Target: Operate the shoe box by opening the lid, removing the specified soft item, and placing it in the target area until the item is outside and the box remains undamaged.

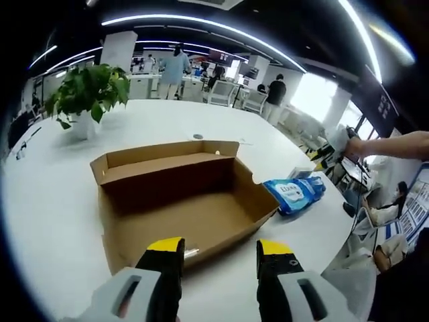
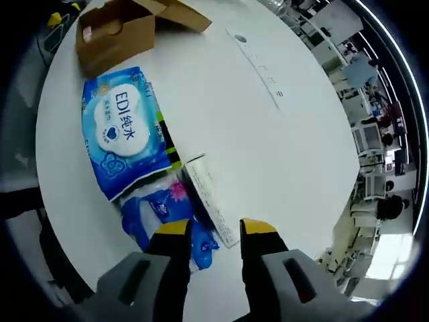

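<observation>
Looking along the left gripper [image 1: 220, 249], its two yellow-tipped fingers [image 1: 165, 249] were spread apart with nothing between them, just above the near edge of the shoe box [image 1: 181, 201]. The box sat open on the white worktop [image 1: 47, 201], its inside looking bare, its lid folded back at the far side. Just right of the box lay a blue soft pack [image 1: 295, 193]. Farther off stood a potted plant [image 1: 90, 94], and people stood at desks at the back.

In the right gripper view, the right gripper [image 2: 212, 231] also had its fingers spread, holding nothing. Right ahead of them lay a small blue packet [image 2: 161, 208] and a thin white box [image 2: 209, 194], touching. Past those was the big blue soft pack [image 2: 124, 131], then the brown box corner [image 2: 114, 33].
</observation>
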`<act>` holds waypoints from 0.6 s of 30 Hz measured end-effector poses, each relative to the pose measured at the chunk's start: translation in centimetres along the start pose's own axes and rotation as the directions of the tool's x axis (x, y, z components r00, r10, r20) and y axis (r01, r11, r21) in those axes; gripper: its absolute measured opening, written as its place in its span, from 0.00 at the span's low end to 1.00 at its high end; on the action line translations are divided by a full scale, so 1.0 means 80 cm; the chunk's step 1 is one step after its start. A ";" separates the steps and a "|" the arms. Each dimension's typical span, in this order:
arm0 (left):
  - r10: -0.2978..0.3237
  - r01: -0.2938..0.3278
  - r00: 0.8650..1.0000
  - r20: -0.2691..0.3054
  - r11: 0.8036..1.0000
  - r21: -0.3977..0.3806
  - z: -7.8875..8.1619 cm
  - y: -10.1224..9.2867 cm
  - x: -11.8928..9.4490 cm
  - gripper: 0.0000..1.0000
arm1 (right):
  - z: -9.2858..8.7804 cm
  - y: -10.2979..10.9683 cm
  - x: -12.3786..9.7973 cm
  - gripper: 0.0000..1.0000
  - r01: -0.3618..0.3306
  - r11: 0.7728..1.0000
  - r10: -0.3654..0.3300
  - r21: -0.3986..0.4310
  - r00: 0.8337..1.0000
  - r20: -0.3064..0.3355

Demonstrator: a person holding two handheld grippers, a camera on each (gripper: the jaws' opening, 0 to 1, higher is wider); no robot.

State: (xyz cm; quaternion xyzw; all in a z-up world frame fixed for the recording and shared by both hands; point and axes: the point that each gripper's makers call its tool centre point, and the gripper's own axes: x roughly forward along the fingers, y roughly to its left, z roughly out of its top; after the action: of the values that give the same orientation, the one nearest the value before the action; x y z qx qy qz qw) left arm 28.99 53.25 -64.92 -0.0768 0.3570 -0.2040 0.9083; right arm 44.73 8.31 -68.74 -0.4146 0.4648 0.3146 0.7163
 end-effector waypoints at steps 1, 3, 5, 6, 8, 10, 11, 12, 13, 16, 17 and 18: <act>-0.002 0.002 1.000 0.001 1.000 0.002 -0.001 0.000 -0.001 0.43 | -0.002 0.001 -0.002 0.27 -0.001 1.000 0.001 0.016 1.000 0.004; -0.004 0.004 1.000 0.003 1.000 0.002 -0.002 0.001 -0.003 0.43 | -0.005 0.003 -0.006 0.30 0.012 0.995 -0.014 0.103 1.000 0.024; -0.006 0.006 1.000 0.003 1.000 0.003 -0.004 0.000 -0.006 0.43 | -0.003 0.006 -0.010 0.29 0.016 0.986 -0.026 0.167 0.998 0.063; -0.009 0.009 1.000 0.005 1.000 0.003 -0.005 0.000 -0.008 0.43 | -0.003 0.010 -0.012 0.29 0.014 0.979 -0.031 0.204 0.996 0.079; -0.013 0.013 1.000 0.004 1.000 0.005 -0.007 0.001 -0.010 0.43 | -0.006 0.016 -0.013 0.30 0.007 0.968 -0.031 0.249 0.996 0.090; -0.018 0.018 1.000 0.000 1.000 0.010 -0.009 0.000 -0.012 0.43 | -0.008 0.022 -0.013 0.29 0.001 0.955 -0.034 0.296 0.994 0.108; -0.019 0.019 1.000 -0.001 1.000 0.015 -0.010 0.000 -0.013 0.43 | -0.009 0.024 -0.014 0.29 -0.005 0.945 -0.035 0.328 0.993 0.117; -0.020 0.020 1.000 -0.001 1.000 0.019 -0.010 0.000 -0.015 0.43 | -0.007 0.029 -0.015 0.29 -0.013 0.934 -0.038 0.356 0.990 0.136; -0.022 0.022 1.000 0.001 1.000 0.020 -0.009 0.000 -0.017 0.43 | -0.007 0.031 -0.016 0.29 -0.016 0.927 -0.042 0.375 0.988 0.146; -0.023 0.022 1.000 0.006 1.000 0.019 -0.009 0.004 -0.022 0.43 | -0.006 0.047 -0.019 0.29 -0.053 0.895 -0.034 0.443 0.982 0.186; -0.024 0.024 1.000 0.007 1.000 0.019 -0.009 0.004 -0.023 0.43 | -0.005 0.050 -0.020 0.30 -0.059 0.885 -0.037 0.462 0.980 0.196; -0.026 0.026 1.000 0.009 1.000 0.018 -0.008 0.004 -0.024 0.43 | -0.002 0.056 -0.021 0.31 -0.073 0.867 -0.039 0.492 0.976 0.213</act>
State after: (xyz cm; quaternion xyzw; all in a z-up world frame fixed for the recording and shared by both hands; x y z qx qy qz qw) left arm 27.38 54.38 -64.33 -0.0740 0.3500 -0.2185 0.9079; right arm 40.28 10.11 -68.61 -0.1754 0.4528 0.2338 0.8424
